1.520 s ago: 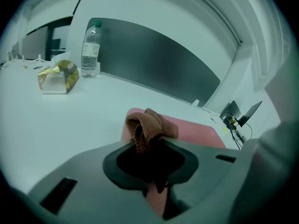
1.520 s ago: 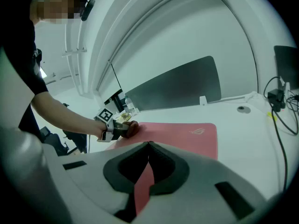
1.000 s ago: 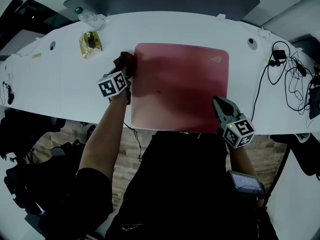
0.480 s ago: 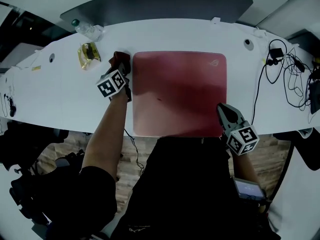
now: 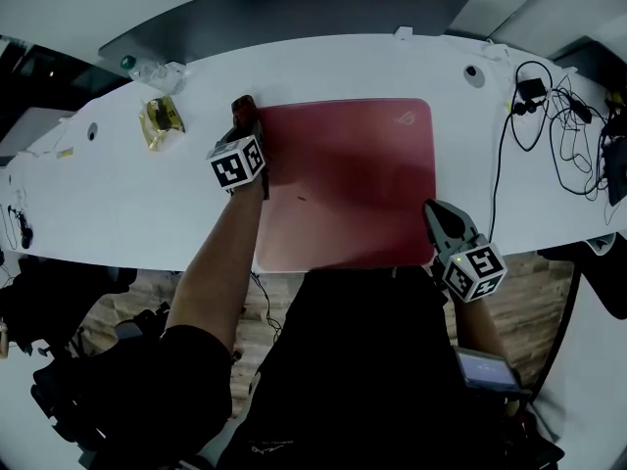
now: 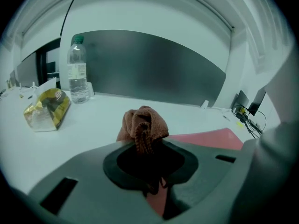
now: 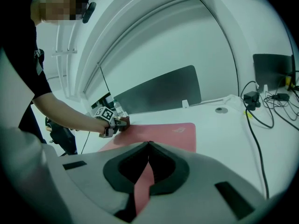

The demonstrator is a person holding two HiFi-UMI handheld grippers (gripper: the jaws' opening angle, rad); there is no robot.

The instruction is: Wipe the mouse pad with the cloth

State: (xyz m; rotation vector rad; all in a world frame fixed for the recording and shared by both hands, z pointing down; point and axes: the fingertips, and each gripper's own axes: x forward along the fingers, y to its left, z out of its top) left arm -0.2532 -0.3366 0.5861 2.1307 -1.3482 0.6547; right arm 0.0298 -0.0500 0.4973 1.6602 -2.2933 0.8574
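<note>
The red mouse pad [image 5: 353, 179] lies flat on the white table [image 5: 118, 204]. My left gripper [image 5: 245, 127] is at the pad's far left corner, shut on a bunched brown cloth [image 5: 242, 106]. In the left gripper view the cloth [image 6: 142, 122] sticks up out of the jaws, with the pad [image 6: 210, 138] to the right. My right gripper [image 5: 432, 211] rests at the pad's near right corner, shut with nothing in it. In the right gripper view its tips [image 7: 148, 144] meet over the pad [image 7: 161, 133], and the left gripper [image 7: 110, 119] shows at the pad's far side.
A water bottle [image 5: 147, 67] and a yellow snack bag [image 5: 160, 117] sit at the far left of the table. Black cables and a plug [image 5: 544, 106] lie at the right. A dark divider panel [image 5: 294, 18] stands behind the table. The person's body meets the front edge.
The left gripper with the cloth has shifted slightly right and away from me, from beside the pad's left edge onto its far left corner. The right gripper has stayed at the near right corner.
</note>
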